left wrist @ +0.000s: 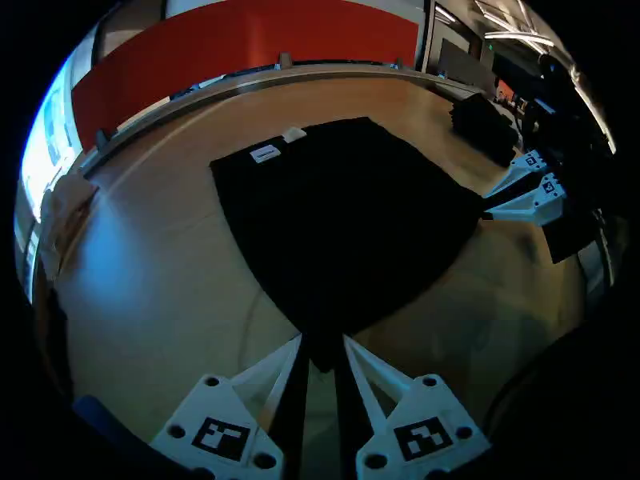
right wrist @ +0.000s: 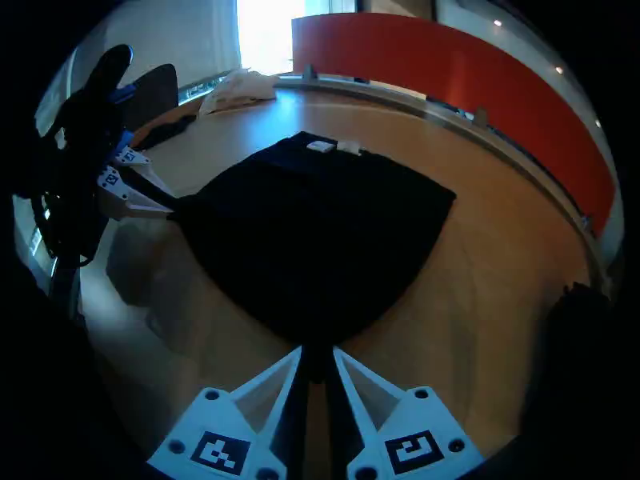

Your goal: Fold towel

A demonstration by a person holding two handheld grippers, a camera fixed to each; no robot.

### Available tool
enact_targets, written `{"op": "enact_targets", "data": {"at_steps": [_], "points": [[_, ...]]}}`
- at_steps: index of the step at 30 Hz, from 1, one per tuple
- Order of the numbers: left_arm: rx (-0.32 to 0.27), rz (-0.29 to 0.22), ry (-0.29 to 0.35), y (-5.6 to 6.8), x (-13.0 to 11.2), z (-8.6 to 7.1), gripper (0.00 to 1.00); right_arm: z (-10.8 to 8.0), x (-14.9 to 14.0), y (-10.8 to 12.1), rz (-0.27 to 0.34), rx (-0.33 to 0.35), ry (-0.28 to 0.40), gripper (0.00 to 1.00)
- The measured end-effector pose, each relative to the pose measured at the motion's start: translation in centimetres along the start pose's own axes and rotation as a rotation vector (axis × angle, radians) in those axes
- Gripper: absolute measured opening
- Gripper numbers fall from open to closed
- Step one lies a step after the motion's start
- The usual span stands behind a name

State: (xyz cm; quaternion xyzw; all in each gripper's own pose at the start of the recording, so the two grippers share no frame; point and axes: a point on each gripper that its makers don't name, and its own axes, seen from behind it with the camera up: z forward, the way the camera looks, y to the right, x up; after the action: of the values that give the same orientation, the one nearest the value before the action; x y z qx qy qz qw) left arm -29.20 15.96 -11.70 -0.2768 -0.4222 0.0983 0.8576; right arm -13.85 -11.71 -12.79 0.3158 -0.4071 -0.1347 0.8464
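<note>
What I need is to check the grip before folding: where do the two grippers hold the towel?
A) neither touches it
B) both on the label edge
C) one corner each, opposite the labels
C: the left gripper and right gripper each pinch a corner of the towel, across from the white labels.

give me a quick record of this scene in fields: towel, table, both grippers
towel: black towel, lying spread out, white tags at its far edge
surface: wooden table
left gripper: shut on one near corner of the towel
right gripper: shut on the other near corner
fold: not yet made
</note>
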Motion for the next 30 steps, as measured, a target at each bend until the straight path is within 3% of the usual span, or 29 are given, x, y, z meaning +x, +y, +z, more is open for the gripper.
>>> {"op": "enact_targets", "data": {"at_steps": [9, 17, 30], "points": [[0.011, -0.018, 0.028, 0.0, 1.7, -1.6, 0.2, -1.7, 2.0, 0.4, 0.021, -0.01, 0.047, 0.11], [0.015, -0.041, 0.046, 0.0, 4.0, -4.3, 0.2, -4.2, 4.6, 0.6, 0.014, -0.021, 0.092, 0.11], [0.015, -0.038, 0.054, 0.5, 6.8, -8.8, 0.19, -8.7, 8.1, 0.4, -0.013, -0.032, 0.15, 0.11]]}}
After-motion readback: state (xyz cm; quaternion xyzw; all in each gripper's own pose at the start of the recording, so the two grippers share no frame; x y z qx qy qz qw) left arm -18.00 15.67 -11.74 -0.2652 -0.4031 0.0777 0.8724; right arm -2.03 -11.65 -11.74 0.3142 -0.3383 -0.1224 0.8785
